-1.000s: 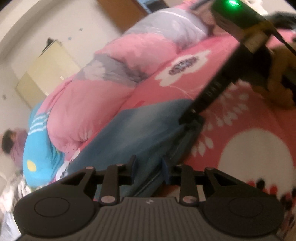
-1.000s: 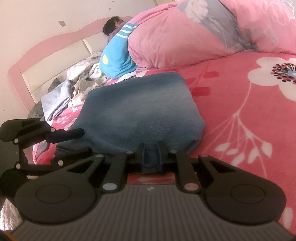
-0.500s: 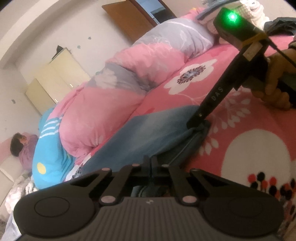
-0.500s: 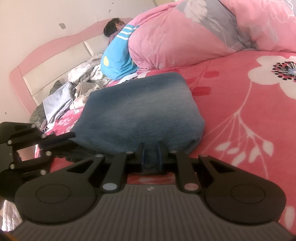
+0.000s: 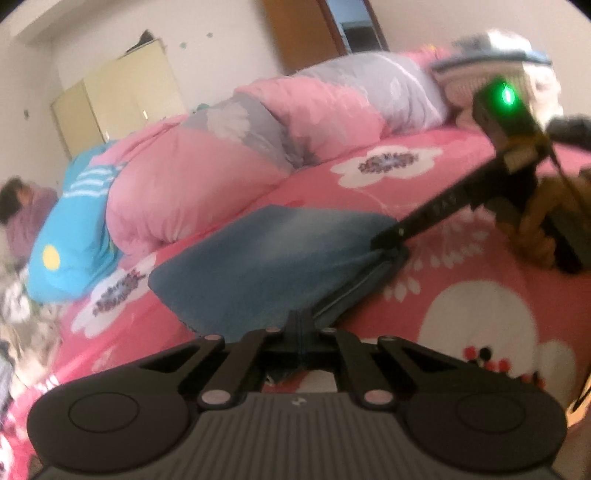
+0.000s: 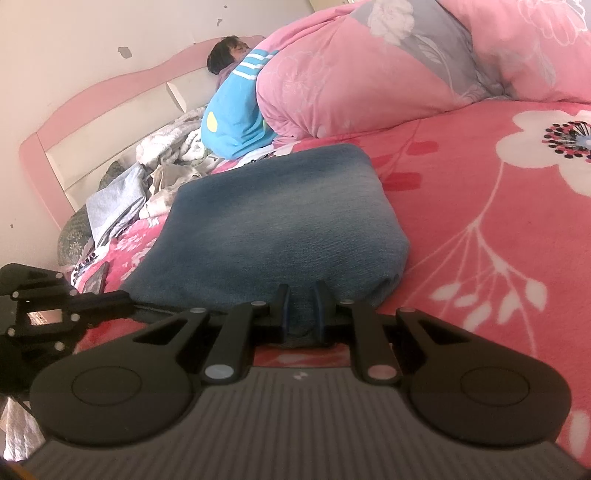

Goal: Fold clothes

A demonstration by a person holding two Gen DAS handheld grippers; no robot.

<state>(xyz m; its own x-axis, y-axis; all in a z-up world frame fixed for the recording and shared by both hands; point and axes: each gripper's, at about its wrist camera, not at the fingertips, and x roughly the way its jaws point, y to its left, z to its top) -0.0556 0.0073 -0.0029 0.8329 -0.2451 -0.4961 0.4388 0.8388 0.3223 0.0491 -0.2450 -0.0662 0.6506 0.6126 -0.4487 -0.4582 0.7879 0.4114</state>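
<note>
Denim jeans (image 6: 280, 229), folded into a thick blue pad, are lying on the bedspread (image 6: 480, 206), pink with white flowers. The left gripper (image 5: 301, 332) is pinching the jeans' near edge, its fingers drawn tight together on the cloth. The right gripper (image 6: 301, 314) is clamping another near corner of the jeans, a bunch of denim filling the narrow gap between its fingers. In the left view the right gripper (image 5: 388, 242) is showing as a black bar with pale letters along it, too blurred to read, and a green light (image 5: 508, 96) is glowing on its body; the hand (image 5: 535, 225) holding it is partly cut off behind the tool. In the right view the left gripper (image 6: 110, 299) is reaching in beside the jeans' left corner.

Beyond the jeans a pink and grey duvet (image 6: 369, 66) is lying heaped, and a person in a blue top (image 6: 232, 118) is lying against it by the pink headboard (image 6: 92, 96). Crumpled clothes (image 6: 159, 177) are piled left of the jeans. A cream wardrobe (image 5: 122, 96) and a brown door (image 5: 295, 29) are standing against the far wall. The whole left view is smeared by motion.
</note>
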